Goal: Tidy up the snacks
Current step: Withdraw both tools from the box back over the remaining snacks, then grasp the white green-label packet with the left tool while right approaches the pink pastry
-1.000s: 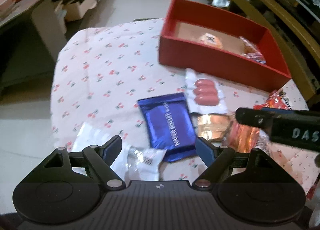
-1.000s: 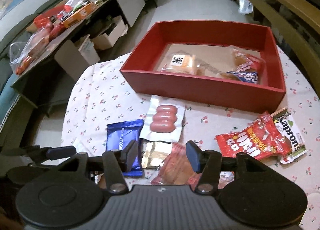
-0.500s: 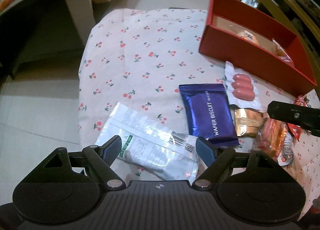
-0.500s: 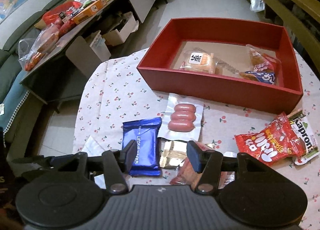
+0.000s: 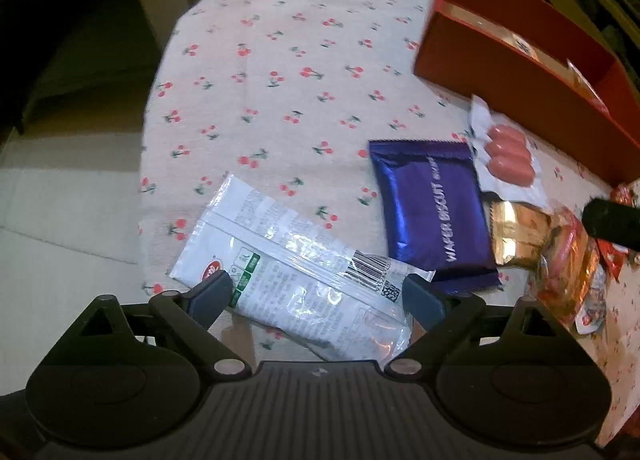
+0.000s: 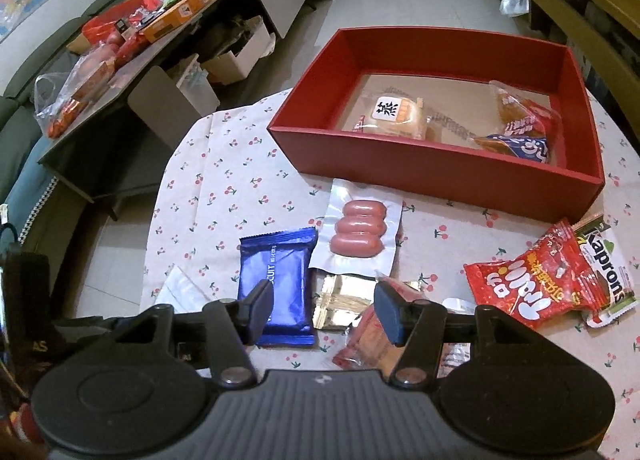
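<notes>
snacks lie loose on the cherry-print tablecloth (image 5: pixel 280 71): a white packet (image 5: pixel 296 268) at lower centre of the left wrist view, a blue wafer biscuit pack (image 5: pixel 434 211) to its right, a sausage pack (image 6: pixel 356 236) at centre of the right wrist view. red box (image 6: pixel 440 171) sits upper right. left gripper (image 5: pixel 318 296) is opening wide, straddling the white packet without pressing it. right gripper (image 6: pixel 324 312) hangs half open, gripping nothing.

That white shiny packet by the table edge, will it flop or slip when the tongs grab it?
The white glossy plastic packet will probably flop: it lies flat and creased. Its shiny film may slip. The left tongs are opening around it without pinching, and it looks thin, so likely light.
</notes>
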Demonstrator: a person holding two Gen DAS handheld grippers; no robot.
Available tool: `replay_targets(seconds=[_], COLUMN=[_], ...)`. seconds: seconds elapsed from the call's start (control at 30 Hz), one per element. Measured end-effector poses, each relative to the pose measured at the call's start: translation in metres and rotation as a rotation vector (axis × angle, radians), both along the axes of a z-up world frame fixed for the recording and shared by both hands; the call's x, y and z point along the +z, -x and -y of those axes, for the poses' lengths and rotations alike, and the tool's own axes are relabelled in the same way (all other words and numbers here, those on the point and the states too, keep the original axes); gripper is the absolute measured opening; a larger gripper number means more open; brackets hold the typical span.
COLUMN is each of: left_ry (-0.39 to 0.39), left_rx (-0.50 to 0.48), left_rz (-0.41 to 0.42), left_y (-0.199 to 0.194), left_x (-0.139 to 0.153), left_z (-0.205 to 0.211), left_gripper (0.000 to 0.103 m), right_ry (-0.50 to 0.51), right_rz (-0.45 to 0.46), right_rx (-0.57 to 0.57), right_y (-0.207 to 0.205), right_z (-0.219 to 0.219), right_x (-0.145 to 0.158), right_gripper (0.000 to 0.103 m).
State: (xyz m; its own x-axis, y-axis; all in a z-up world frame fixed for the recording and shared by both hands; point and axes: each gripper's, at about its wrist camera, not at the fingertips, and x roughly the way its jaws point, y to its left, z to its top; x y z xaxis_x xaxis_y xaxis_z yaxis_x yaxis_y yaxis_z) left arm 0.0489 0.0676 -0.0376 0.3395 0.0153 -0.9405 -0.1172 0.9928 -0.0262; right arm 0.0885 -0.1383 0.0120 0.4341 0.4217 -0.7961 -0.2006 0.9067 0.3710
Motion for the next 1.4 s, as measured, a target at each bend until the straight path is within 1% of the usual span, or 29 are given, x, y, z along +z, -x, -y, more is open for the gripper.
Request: replay_targets(seconds=[0.13, 0.27, 0.4, 0.5, 0.63, 0.7, 0.83, 0.97, 1.07, 1.17, 1.27, 1.4], left_ry=[0.004, 0.024, 0.033, 0.038, 0.047, 0.032, -0.011, -0.049, -0.033, -0.008, -0.015, 0.027], left_rx=[-0.071, -0.139, -0.175, -0.173, -0.15, -0.136, -0.154, -0.171, -0.144, -0.126, -0.125, -0.116], left_rz=[0.005, 0.011, 0.007, 0.007, -0.005, -0.006, -0.019, -0.016, -0.007, 0.011, 0.015, 0.033], left_y=[0.003, 0.008, 0.01, 0.012, 0.013, 0.015, 0.016, 0.02, 0.021, 0.022, 0.023, 0.025], left_x=[0.0, 0.001, 0.004, 0.009, 0.007, 0.004, -0.004, -0.008, -0.005, -0.001, -0.002, 0.001], left_z=[0.021, 0.041, 0.052, 0.054, 0.058, 0.061, 0.071, 0.077, 0.07, 0.065, 0.064, 0.059], left_gripper=[0.095, 0.096, 0.096, 0.096, 0.096, 0.097, 0.102, 0.102, 0.1, 0.1, 0.099, 0.098], right_ry=[-0.011, -0.019, -0.034, -0.038, -0.041, -0.039, -0.049, -0.062, -0.056, -0.04, -0.009, 0.014], right_rz=[0.009, 0.005, 0.001, 0.0, -0.001, 0.0, 0.015, 0.031, 0.035, 0.019, 0.003, -0.016], right_rx=[-0.008, -0.019, -0.02, -0.01, -0.013, -0.023, -0.028, -0.024, -0.014, -0.013, -0.023, -0.075], right_y=[0.001, 0.001, 0.001, 0.003, 0.005, 0.005, 0.008, 0.009, 0.01, 0.009, 0.007, 0.001], right_z=[0.004, 0.008, 0.011, 0.013, 0.021, 0.024, 0.029, 0.03, 0.028, 0.028, 0.032, 0.044], right_x=[0.004, 0.004, 0.005, 0.006, 0.006, 0.006, 0.012, 0.017, 0.017, 0.011, 0.003, -0.005], right_gripper=[0.056, 0.056, 0.057, 0.059, 0.061, 0.061, 0.061, 0.061, 0.061, 0.062, 0.062, 0.062])
